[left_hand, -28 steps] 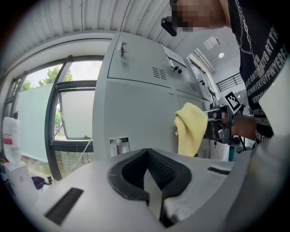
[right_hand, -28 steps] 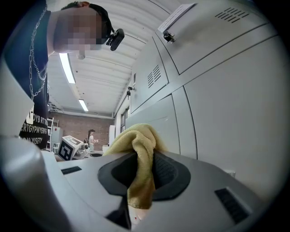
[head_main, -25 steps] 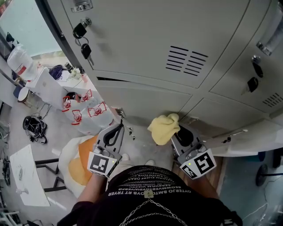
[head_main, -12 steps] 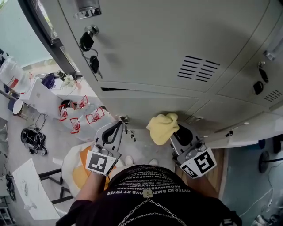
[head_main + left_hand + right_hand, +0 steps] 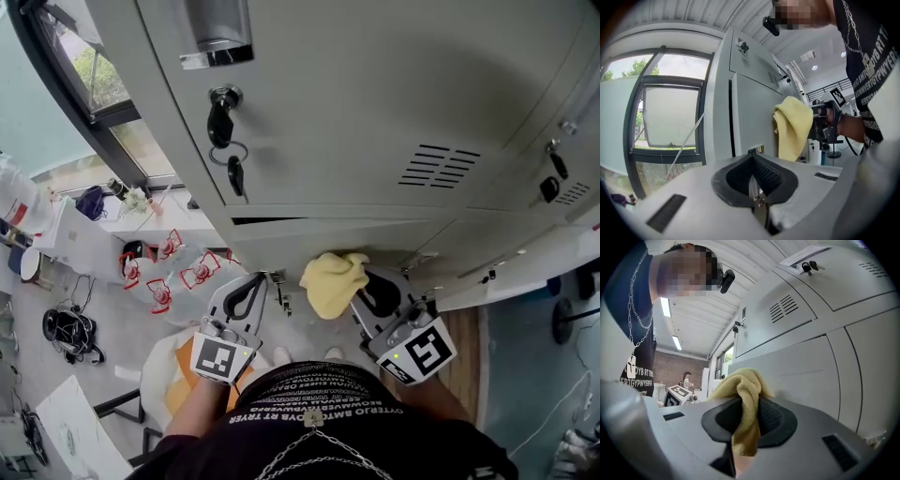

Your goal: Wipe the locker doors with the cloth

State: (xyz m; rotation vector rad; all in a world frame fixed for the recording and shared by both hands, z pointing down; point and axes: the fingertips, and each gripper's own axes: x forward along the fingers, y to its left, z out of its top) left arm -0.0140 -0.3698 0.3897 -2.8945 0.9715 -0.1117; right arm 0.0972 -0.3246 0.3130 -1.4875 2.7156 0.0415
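My left claw [image 5: 249,287] and right claw [image 5: 371,292] have the same pale grey plastic shell. Each has a black, ribbed rubber lining round the mouth and narrow dark slots on the flanks. Behind each sits a block printed with black-and-white squares. On the left block [image 5: 221,357] I see only the squares, while the right block [image 5: 421,351] also carries a small green light [image 5: 395,355]. I wear a black T-shirt [image 5: 319,398] with white block lettering, and a silver chain [image 5: 309,448] with a small pendant [image 5: 631,367].
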